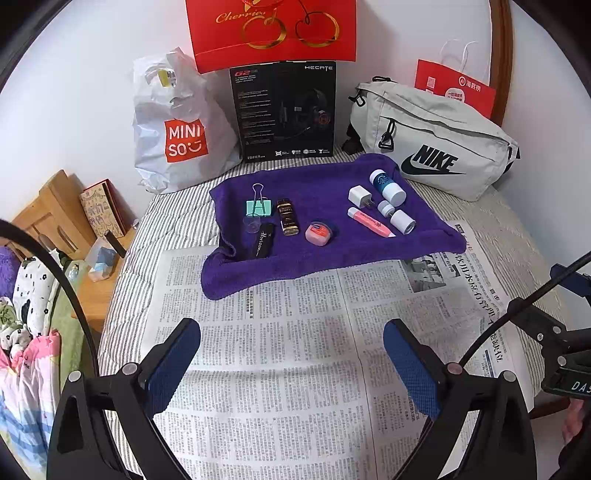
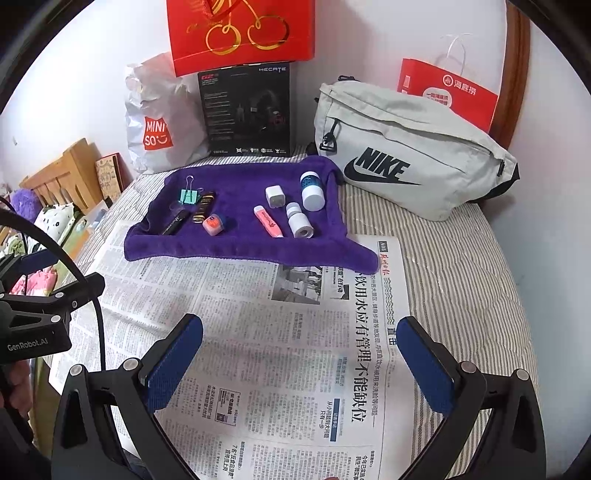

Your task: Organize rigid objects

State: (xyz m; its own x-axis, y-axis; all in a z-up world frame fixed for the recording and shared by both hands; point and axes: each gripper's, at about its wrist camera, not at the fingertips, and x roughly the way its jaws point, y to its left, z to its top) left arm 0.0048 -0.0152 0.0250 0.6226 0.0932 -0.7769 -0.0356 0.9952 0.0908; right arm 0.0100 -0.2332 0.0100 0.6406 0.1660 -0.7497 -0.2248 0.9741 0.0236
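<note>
A purple towel (image 1: 314, 254) (image 2: 236, 251) lies on a newspaper (image 1: 280, 343) (image 2: 280, 332) and carries several small items. From left: a teal binder clip (image 1: 258, 207) (image 2: 189, 194), a black pen case (image 1: 263, 240) (image 2: 176, 222), a dark gold-trimmed lighter (image 1: 287, 217) (image 2: 205, 208), a pink round tin (image 1: 317, 234) (image 2: 213, 224), a pink highlighter (image 1: 369, 221) (image 2: 268, 220), a white charger plug (image 1: 359, 195) (image 2: 275, 197), a small white bottle (image 1: 398, 217) (image 2: 298, 220) and a blue-labelled bottle (image 1: 387, 186) (image 2: 311, 191). My left gripper (image 1: 291, 336) and right gripper (image 2: 303, 332) hover open over the newspaper, well short of the towel.
Along the back wall stand a white Miniso bag (image 1: 177, 129) (image 2: 155, 122), a black headset box (image 1: 286, 110) (image 2: 245, 107), a grey Nike pouch (image 1: 436, 147) (image 2: 402, 151) and red paper bags (image 1: 273, 33) (image 2: 448, 94). A wooden bedside table (image 1: 62, 225) sits left of the striped mattress (image 2: 461, 280).
</note>
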